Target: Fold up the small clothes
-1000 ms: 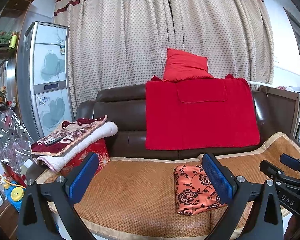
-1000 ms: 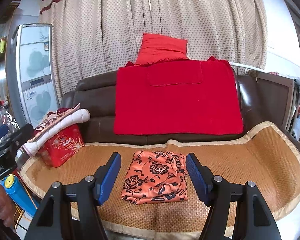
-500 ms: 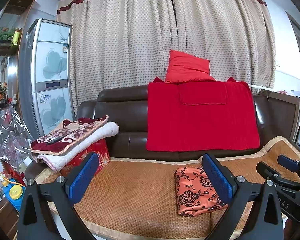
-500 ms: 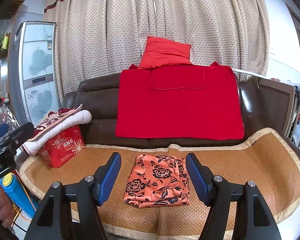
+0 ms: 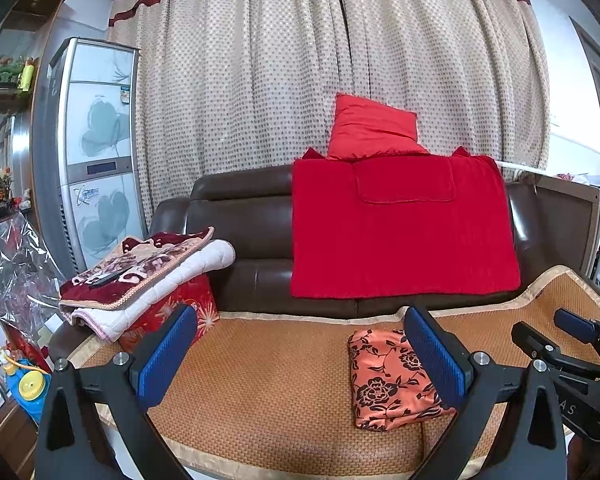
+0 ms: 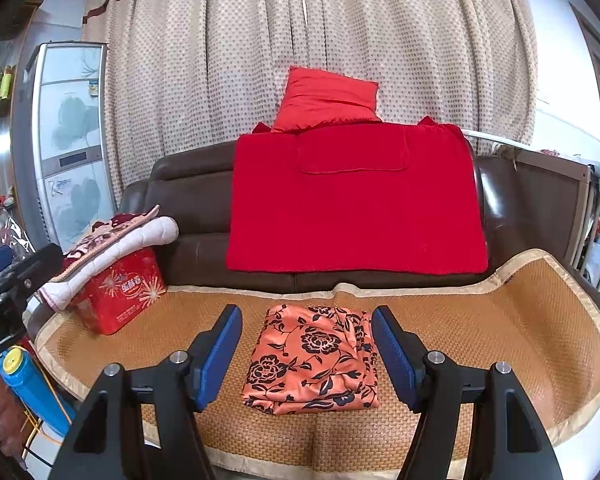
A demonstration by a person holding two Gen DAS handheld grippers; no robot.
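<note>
An orange garment with black flowers [image 6: 314, 358] lies folded into a rectangle on the woven mat [image 6: 500, 328] of the sofa seat. It also shows in the left wrist view [image 5: 388, 384], partly behind my right-hand finger. My right gripper [image 6: 306, 354] is open and empty, held back from the garment, which shows between its blue pads. My left gripper [image 5: 300, 354] is open and empty, to the left of the garment. The right gripper also shows at the right edge of the left wrist view [image 5: 572, 344].
A brown leather sofa [image 6: 188, 208] carries a red blanket [image 6: 352, 204] and a red cushion [image 6: 328, 100] on its back. Folded quilts [image 5: 148, 272] lie on a red tin [image 6: 120, 292] at the seat's left end. A standing air conditioner [image 5: 96, 152] and curtains are behind.
Both grippers have drawn back and tilted up a little, so the garment sits slightly lower in both views. The garment has not moved. Both jaws stay open.
</note>
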